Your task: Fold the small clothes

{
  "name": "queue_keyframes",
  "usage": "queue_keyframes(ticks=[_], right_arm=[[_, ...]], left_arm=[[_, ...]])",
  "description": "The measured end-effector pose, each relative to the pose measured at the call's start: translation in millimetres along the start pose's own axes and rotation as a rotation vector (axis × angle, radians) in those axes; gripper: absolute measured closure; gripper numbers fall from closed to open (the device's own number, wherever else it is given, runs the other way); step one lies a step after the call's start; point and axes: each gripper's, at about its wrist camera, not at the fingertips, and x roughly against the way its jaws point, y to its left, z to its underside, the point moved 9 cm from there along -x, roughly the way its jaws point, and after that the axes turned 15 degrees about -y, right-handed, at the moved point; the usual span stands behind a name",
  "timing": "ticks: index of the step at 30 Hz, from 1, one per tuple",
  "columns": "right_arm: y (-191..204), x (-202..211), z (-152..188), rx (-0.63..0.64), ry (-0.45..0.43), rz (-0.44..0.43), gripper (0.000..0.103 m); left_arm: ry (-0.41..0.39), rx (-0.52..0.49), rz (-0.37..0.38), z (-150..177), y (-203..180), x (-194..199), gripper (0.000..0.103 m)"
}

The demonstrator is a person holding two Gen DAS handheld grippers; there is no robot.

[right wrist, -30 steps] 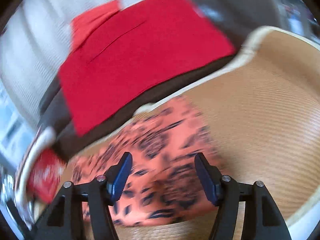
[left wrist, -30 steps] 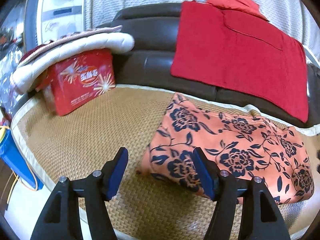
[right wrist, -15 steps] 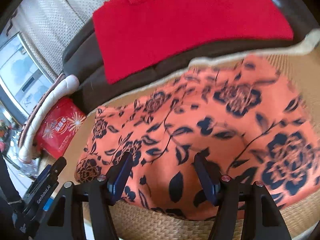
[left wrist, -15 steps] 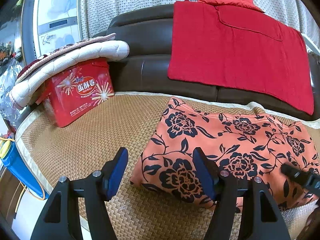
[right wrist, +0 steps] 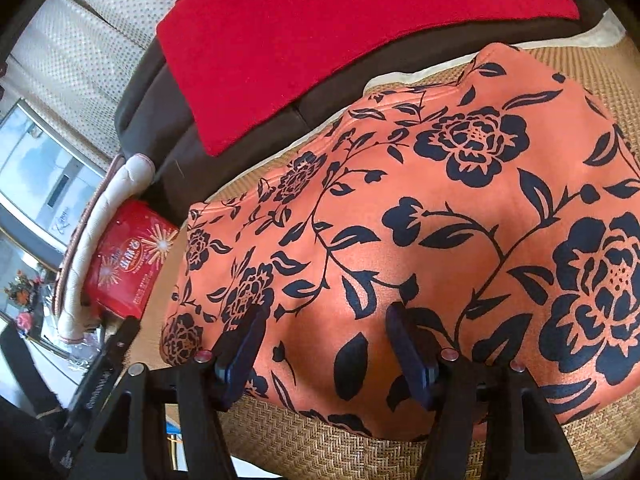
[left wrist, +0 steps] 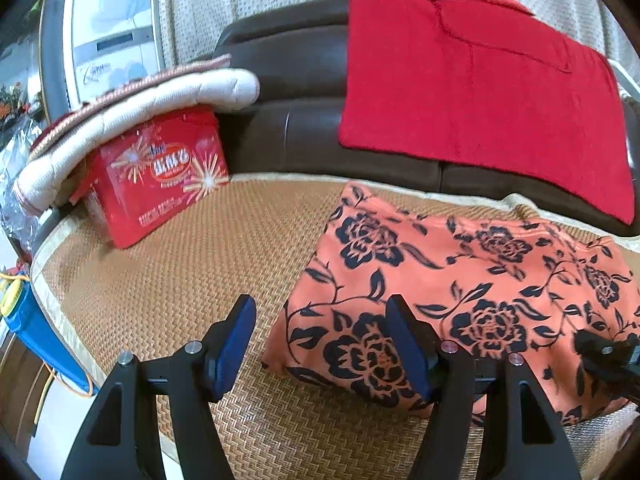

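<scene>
An orange garment with dark blue flowers lies spread flat on a woven straw mat. My left gripper hovers open over the garment's near left corner; one pad is above the cloth, the other above bare mat. My right gripper stands open just above the garment's near edge, with nothing pinched between its blue pads. The tip of the right gripper shows at the right edge of the left wrist view. The left gripper's body shows at the lower left of the right wrist view.
A red cloth hangs over the dark sofa back. A red printed box stands at the mat's left, under a padded white cushion. A blue container sits off the mat's left edge.
The right gripper swung down from the sofa back toward the garment and now hovers low over its near edge. The left gripper crept slightly closer to the corner. Both stayed open.
</scene>
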Motion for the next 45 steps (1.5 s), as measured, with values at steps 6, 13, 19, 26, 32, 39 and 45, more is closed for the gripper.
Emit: queue_keyframes(ticks=[6, 13, 19, 26, 32, 39, 45], right_arm=[[-14, 54, -52, 0.020, -0.250, 0.049, 0.064], [-75, 97, -101, 0.011, -0.359, 0.202, 0.064], [-107, 58, -91, -0.053, -0.188, 0.254, 0.064], [-132, 22, -92, -0.010, -0.096, 0.364, 0.064], [-138, -1, -115, 0.000, -0.085, 0.356, 0.064], [-116, 18, -112, 0.001, -0.137, 0.337, 0.062], [-36, 24, -76, 0.101, -0.133, 0.122, 0.062]], left_arm=[[0.031, -0.008, -0.043, 10, 12, -18, 0.035], [0.023, -0.061, -0.012, 10, -5, -23, 0.035], [0.059, -0.127, -0.018, 21, -22, -32, 0.035], [0.181, -0.072, -0.008, 43, -16, -53, 0.029], [0.186, -0.097, -0.006, 44, -30, -62, 0.027], [0.163, 0.014, -0.011, 35, -9, -59, 0.025], [0.136, 0.210, -0.036, 35, 48, -25, 0.025]])
